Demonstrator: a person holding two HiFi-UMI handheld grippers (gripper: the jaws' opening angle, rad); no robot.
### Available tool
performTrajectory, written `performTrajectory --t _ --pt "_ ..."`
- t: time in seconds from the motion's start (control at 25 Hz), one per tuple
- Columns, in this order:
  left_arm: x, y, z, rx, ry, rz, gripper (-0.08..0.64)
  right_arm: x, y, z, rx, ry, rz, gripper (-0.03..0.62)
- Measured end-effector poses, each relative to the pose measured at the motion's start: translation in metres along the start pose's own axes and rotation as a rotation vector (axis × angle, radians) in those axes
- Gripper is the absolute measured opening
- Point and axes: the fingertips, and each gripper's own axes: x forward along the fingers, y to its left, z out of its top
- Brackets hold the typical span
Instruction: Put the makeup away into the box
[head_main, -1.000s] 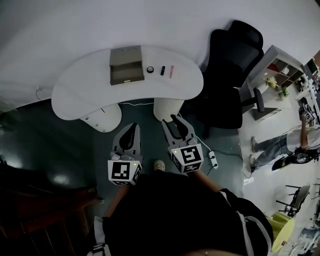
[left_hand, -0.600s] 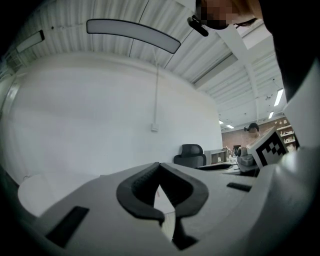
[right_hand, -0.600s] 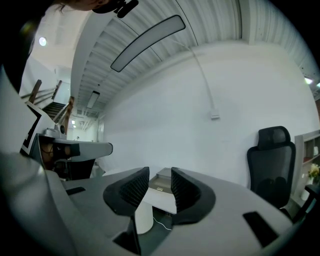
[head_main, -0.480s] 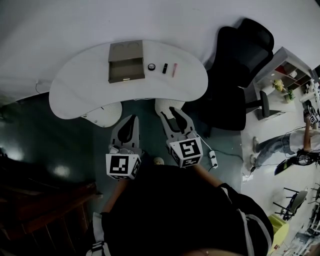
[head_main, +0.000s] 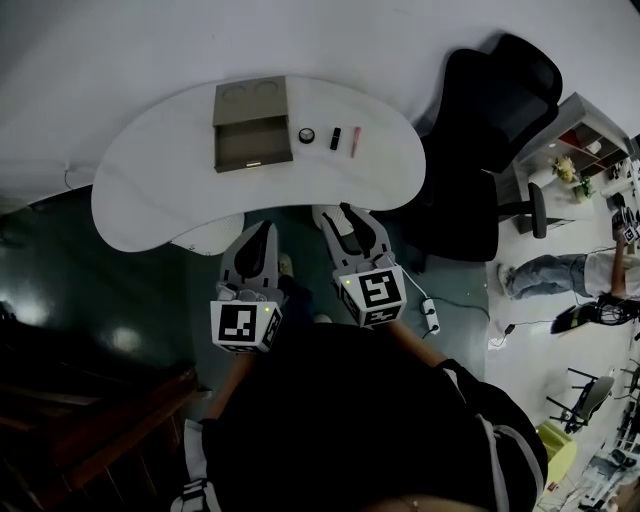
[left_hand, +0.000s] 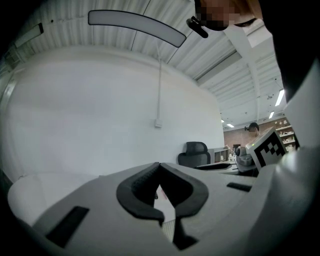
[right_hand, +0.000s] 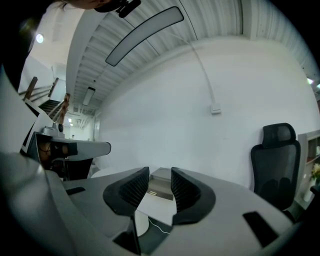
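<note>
Left gripper (head_main: 265, 230) jaws closed, empty; right gripper (head_main: 345, 213) jaws part-open, empty. Makeup (head_main: 336, 138) beside the box (head_main: 250, 125) is too small to identify.

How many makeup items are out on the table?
3, in a row right of the box: a round compact nearest it, a black tube, then a pink stick. The box may hide more.

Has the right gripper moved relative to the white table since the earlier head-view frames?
Yes. The right gripper has moved toward the white table: its tips now reach the table's near edge, having been short of it.
</note>
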Motion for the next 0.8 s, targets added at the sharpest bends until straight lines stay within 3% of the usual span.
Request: performTrajectory --t 0.28,0.56,0.8 --pt "0.062 0.051 -0.004 -0.003 0.005 -0.041 0.008 0.073 -0.022 0.003 0.008 0.014 -0.041 0.152" --pt "0.131 0.102 0.018 -0.002 0.057 -0.085 0.006 0.146 -0.044 0.034 0.001 -0.001 -0.062 0.153" --pt "0.170 0.137 0.021 -0.013 0.066 -0.116 0.008 0.189 -0.055 0.033 -0.016 0.030 -0.101 0.161"
